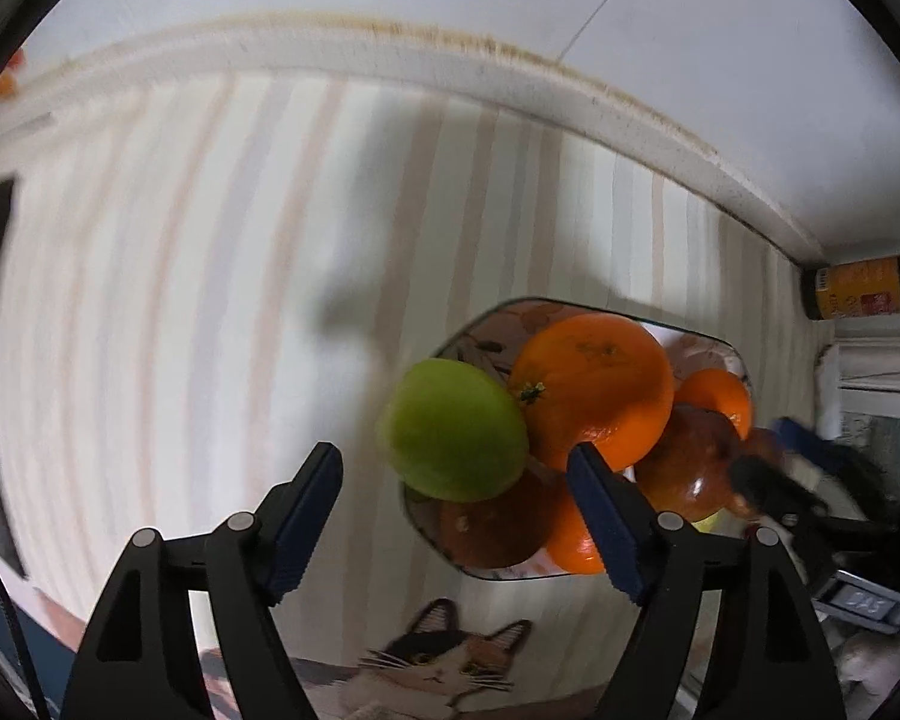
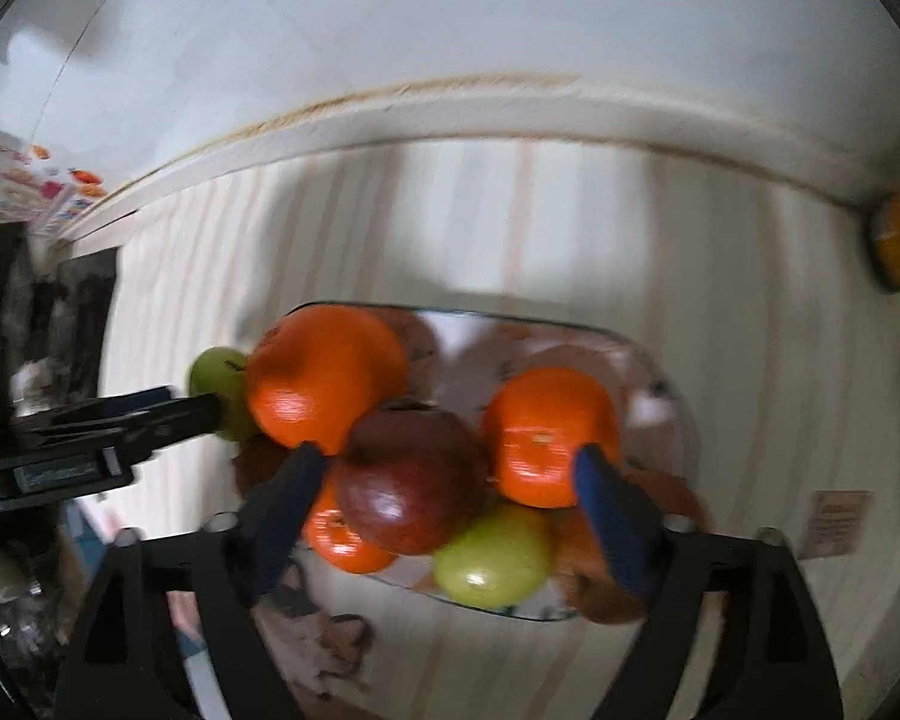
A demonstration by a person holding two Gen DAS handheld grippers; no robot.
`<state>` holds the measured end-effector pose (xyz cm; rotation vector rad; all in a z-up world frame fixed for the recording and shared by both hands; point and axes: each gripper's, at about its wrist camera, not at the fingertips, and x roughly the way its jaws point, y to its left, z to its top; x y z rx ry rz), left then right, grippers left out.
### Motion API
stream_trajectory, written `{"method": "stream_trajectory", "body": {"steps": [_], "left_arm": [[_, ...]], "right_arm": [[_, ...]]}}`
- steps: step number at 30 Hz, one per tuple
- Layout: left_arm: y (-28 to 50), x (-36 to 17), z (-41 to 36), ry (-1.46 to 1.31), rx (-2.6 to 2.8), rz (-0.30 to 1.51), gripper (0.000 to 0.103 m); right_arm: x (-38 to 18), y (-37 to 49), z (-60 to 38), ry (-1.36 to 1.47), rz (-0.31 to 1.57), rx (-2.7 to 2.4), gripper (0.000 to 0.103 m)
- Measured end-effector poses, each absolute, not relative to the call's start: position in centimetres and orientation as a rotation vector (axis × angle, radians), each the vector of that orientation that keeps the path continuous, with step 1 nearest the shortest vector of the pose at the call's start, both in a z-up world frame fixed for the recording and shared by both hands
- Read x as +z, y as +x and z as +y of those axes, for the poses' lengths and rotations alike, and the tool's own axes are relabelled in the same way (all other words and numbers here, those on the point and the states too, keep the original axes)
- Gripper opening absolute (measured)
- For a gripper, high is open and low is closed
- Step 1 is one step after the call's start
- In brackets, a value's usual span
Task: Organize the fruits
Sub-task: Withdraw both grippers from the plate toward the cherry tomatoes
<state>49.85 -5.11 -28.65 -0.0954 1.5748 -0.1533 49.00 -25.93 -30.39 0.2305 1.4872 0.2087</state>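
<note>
The left gripper (image 1: 453,477) is spread wide beside a green apple (image 1: 456,429), which is not pressed. The right gripper (image 2: 444,477) is opened wide around a red apple (image 2: 411,477) on the plate (image 2: 660,396), ungripped.

Heaped fruit, half hidden and smeared

In the right wrist view the red apple (image 2: 411,474) covers much of the small orange (image 2: 345,543) and part of the green apple (image 2: 492,558) beneath it; brownish fruit (image 2: 606,594) at the plate's (image 2: 660,384) near corner is too blurred to name. The other green apple (image 2: 213,369) shows only in part behind the left gripper (image 2: 210,408), itself smeared. In the left wrist view the dark bottle's (image 1: 858,288) label is unreadable, the printed cat (image 1: 435,669) is cut by the lower edge, and the right gripper (image 1: 768,480) is a dark blur.
</note>
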Motion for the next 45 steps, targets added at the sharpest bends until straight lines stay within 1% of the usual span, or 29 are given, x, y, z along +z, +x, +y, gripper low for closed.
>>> {"method": "stream_trajectory", "body": {"steps": [1,2,3,9,17,37,45], "left_arm": [[49.5,-28.0,-5.2,-0.060,-0.137,1.548,0.082],[48.8,-27.3,-5.4,-0.010,-0.113,1.518,0.094],[48.3,-26.8,-5.5,0.016,-0.100,1.498,0.098],[44.6,-24.4,-5.7,0.086,-0.066,1.395,0.098],[39.8,-21.8,-6.2,0.099,-0.066,1.304,0.098],[26.8,-9.5,-4.1,0.109,-0.080,0.999,0.098],[22.9,-6.5,-2.6,0.075,-0.101,0.930,0.098]], "right_arm": [[-29.7,48.5,-26.1,0.193,1.465,0.169,0.096],[-29.4,48.1,-26.2,0.171,1.452,0.145,0.096],[-28.8,47.4,-26.4,0.155,1.436,0.122,0.096],[-27.2,43.3,-27.5,0.164,1.406,0.039,0.097],[-24.4,37.5,-27.4,0.175,1.355,-0.003,0.097],[-10.3,23.5,-25.4,0.159,1.063,-0.054,0.096],[-6.0,19.0,-24.4,0.153,0.982,-0.064,0.096]]}}
